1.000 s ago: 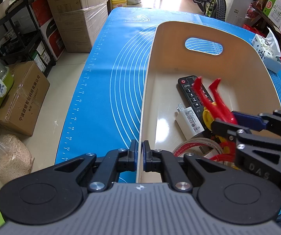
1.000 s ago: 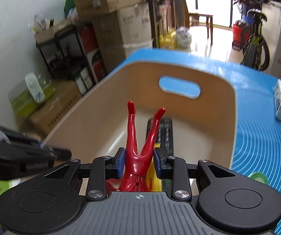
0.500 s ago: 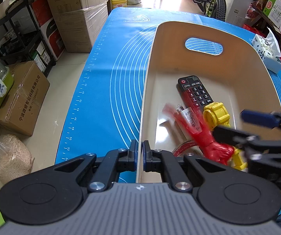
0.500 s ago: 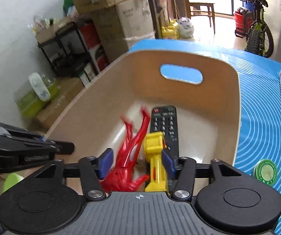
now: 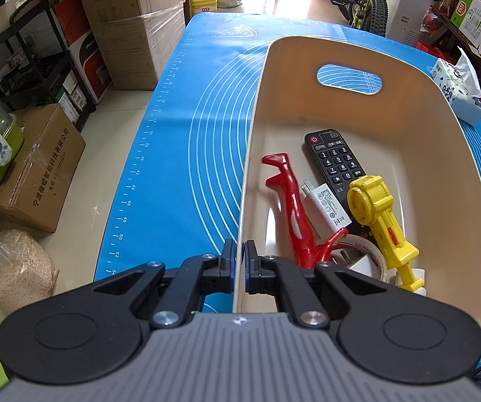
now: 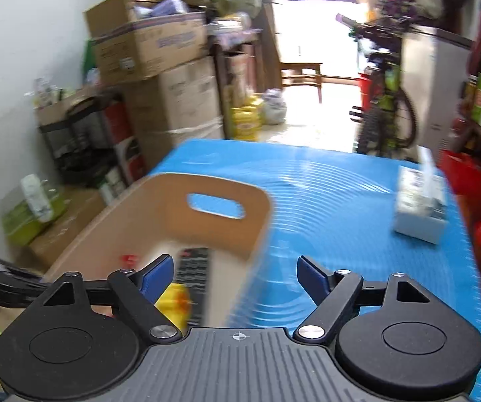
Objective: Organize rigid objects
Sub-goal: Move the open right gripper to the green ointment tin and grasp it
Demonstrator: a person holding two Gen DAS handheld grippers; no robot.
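the bin (image 5: 250, 154) wall is pinched by the left gripper (image 5: 239, 261); the right gripper (image 6: 235, 276) is spread wide, nothing held.

Right wrist view: motion blur smears the bin (image 6: 160, 214), the remote (image 6: 195, 274) and the tissue pack (image 6: 419, 207). Left wrist view: the gripper body hides the bin's near end; the tape roll (image 5: 369, 254) lies partly under the red toy (image 5: 294, 207) and yellow toy (image 5: 379, 214).

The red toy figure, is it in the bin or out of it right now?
In. The red toy figure lies on the floor of the beige bin, beside the white charger, with no hand-held gripper on it.
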